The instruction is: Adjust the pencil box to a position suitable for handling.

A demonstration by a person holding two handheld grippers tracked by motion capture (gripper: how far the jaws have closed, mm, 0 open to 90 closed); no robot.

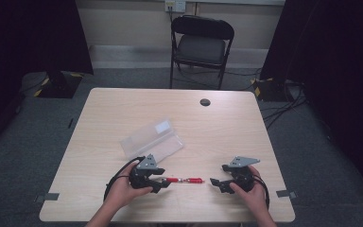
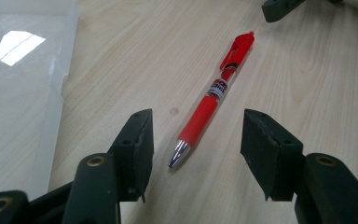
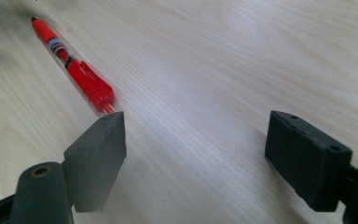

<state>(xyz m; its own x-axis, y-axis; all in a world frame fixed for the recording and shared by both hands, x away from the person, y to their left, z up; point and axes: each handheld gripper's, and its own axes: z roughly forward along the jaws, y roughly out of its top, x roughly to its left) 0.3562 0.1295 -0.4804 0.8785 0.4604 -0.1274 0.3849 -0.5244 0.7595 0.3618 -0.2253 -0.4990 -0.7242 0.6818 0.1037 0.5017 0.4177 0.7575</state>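
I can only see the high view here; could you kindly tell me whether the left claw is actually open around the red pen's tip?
Observer: Yes. In the left gripper view the left claw is open, and the red pen lies on the table with its silver tip between the two jaws, touching neither.
Operator: Thank you. Which end faces the right claw?
Observer: The clip end. In the right gripper view the right claw is open too, and the pen's clip end lies just beyond its left jaw, off to that side rather than between the jaws.
Operator: Is anything beside the left claw?
Observer: The clear plastic case lies on the table close along its left side.
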